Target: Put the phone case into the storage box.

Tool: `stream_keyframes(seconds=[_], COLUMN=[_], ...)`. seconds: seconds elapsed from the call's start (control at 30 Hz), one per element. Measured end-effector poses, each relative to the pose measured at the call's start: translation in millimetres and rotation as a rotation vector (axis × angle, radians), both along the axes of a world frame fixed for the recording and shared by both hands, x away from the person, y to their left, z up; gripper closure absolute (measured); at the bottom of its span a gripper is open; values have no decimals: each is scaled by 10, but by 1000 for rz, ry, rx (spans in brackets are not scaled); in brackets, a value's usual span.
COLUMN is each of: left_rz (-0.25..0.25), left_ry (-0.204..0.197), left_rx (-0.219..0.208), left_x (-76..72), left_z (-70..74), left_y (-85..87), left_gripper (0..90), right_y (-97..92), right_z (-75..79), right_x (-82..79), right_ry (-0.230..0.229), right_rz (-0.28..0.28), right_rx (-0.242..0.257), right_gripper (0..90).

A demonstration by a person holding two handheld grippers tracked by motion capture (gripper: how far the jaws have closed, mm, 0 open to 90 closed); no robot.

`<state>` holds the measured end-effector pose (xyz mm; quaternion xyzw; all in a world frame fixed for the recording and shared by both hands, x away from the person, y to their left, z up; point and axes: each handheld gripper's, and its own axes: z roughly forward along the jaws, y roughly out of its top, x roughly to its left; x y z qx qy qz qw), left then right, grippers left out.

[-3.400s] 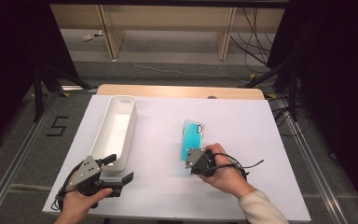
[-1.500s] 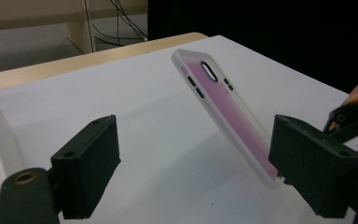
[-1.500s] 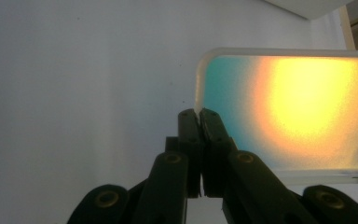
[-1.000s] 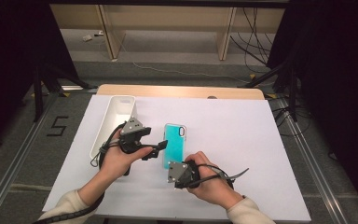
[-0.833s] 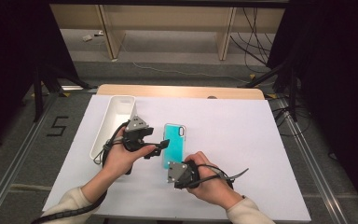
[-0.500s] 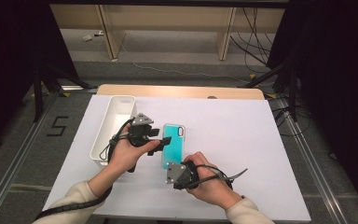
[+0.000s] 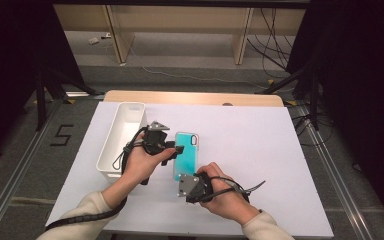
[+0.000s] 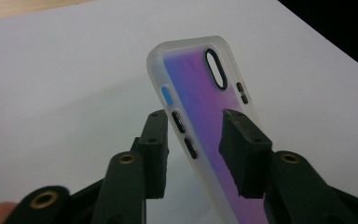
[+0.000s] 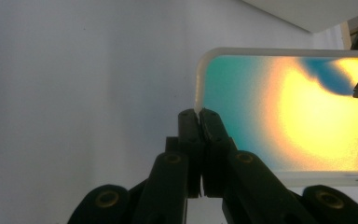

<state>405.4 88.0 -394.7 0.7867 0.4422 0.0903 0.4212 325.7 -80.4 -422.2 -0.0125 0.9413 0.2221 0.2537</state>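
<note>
a: where is the phone case (image 7: 186, 156) now?

b: it is over the white counter (image 7: 260, 145), just right of the white bin (image 7: 122, 137), between the two hands. in the high view it looks teal, with the camera hole at its far end.

a: who holds it?

b: the right gripper (image 9: 199, 119) holds it. its fingers are pressed together on the thin edge at the near corner of the case, as the right gripper view shows.

a: and the left gripper (image 8: 193, 135)?

b: it comes from the left side. its fingers have just been closing, and the long edge of the case with the side buttons stands between them. in the left gripper view i see a small gap on both sides, so they are not yet pressing on it.

a: is the case flat?

b: no, it is tilted there, one long edge is higher.
</note>
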Motion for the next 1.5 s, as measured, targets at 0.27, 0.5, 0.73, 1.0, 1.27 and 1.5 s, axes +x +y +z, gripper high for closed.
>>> stream_keyframes(seconds=[0.27, 0.5, 0.73, 1.0, 1.27, 1.5], left_rz=[2, 17, 26, 13, 13, -9], left_ry=[28, 45, 60, 58, 48, 16], left_rx=[-45, -83, -112, -163, -185, -200], left_x=[10, -20, -45, -65, -75, -88], left_z=[31, 65, 86, 82, 64, 61], left_y=[33, 50, 45, 59, 68, 87], left_gripper=[724, 765, 796, 819, 823, 825], right_y=[8, 21, 42, 43, 47, 44], right_z=[-7, -30, -41, -69, -73, -85], right_x=[25, -3, 29, 26, 57, 64], right_ry=[-11, 1, -7, 19, 1, 1], right_rz=[31, -1, 29, 1, 13, -1], right_rx=[-10, -4, -15, -7, -13, 2], right_gripper=[894, 894, 894, 894, 892, 882])
